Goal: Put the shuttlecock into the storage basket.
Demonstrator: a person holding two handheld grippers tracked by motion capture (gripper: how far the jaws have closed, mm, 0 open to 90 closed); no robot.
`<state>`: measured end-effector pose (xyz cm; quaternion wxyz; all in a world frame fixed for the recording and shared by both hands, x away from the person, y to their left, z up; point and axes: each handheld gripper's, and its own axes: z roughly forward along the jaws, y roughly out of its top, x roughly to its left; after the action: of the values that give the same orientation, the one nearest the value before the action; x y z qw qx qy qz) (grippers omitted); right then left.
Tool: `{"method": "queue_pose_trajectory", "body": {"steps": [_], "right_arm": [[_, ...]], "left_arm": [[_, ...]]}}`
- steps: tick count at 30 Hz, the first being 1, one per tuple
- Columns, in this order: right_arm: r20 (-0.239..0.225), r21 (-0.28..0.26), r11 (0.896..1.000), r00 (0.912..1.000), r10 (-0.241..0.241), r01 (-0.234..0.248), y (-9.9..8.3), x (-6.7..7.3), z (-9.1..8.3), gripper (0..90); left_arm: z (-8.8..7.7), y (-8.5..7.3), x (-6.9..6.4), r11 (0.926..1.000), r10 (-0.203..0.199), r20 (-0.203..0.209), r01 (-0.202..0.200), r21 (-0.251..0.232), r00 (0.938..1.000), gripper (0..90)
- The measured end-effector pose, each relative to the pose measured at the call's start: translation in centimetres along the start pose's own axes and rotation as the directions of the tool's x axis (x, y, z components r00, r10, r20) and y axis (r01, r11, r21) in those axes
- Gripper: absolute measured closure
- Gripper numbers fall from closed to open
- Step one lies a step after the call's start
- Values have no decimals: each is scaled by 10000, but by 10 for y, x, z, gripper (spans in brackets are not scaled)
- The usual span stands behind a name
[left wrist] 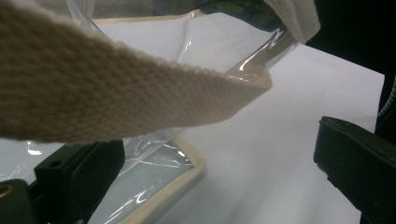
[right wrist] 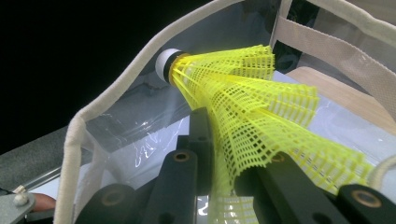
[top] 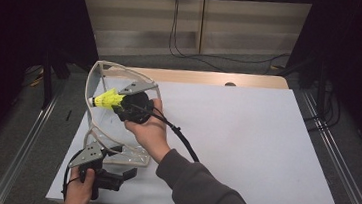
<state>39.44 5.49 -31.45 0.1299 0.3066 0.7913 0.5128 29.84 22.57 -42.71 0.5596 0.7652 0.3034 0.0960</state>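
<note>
in the high view the right gripper [top: 118,102] pinches a yellow shuttlecock [top: 107,99] inside the mouth of a clear plastic bag [top: 98,119] with cream fabric trim, on a white tabletop [top: 245,143]. the left gripper [top: 111,175] sits at the bag's near edge. in the left gripper view its black jaws stand wide around a ribbed woven strap [left wrist: 116,98] and glossy film. in the right gripper view the jaws clamp the shuttlecock's [right wrist: 252,107] mesh skirt, its white cork tip at the bag's rim.

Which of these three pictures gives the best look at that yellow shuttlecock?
The right gripper view: the shuttlecock is close up, its mesh skirt pinched between the black jaws, its white tip inside the clear bag. The high view shows it small and far off.
</note>
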Motion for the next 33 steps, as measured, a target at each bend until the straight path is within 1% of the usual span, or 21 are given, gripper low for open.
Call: {"method": "queue_pose_trajectory", "body": {"steps": [6,10,15,25,28,33], "right_arm": [[35,-14,10000,10000,60,-60,-1,0,3,824],[53,61,10000,10000,-67,67,-2,0,5,823],[59,98,9999,10000,-62,62,-4,0,7,823],[173,328,9994,9998,-58,52,-13,-3,17,823],[201,339,9994,9997,-102,95,-14,-4,19,823],[336,399,9987,9989,-318,305,-16,-4,22,822]], "left_arm": [[-1,0,0,10000,3,2,-3,-15,10000,20],[-1,0,1,10000,25,21,-25,-5,10000,20],[-1,0,1,10000,35,6,-35,-33,10000,20],[-1,0,0,10000,36,6,-36,-56,10000,20],[-2,0,0,10000,27,9,-27,-68,10000,20],[-2,0,0,9999,56,6,-55,-90,10000,20]]}}
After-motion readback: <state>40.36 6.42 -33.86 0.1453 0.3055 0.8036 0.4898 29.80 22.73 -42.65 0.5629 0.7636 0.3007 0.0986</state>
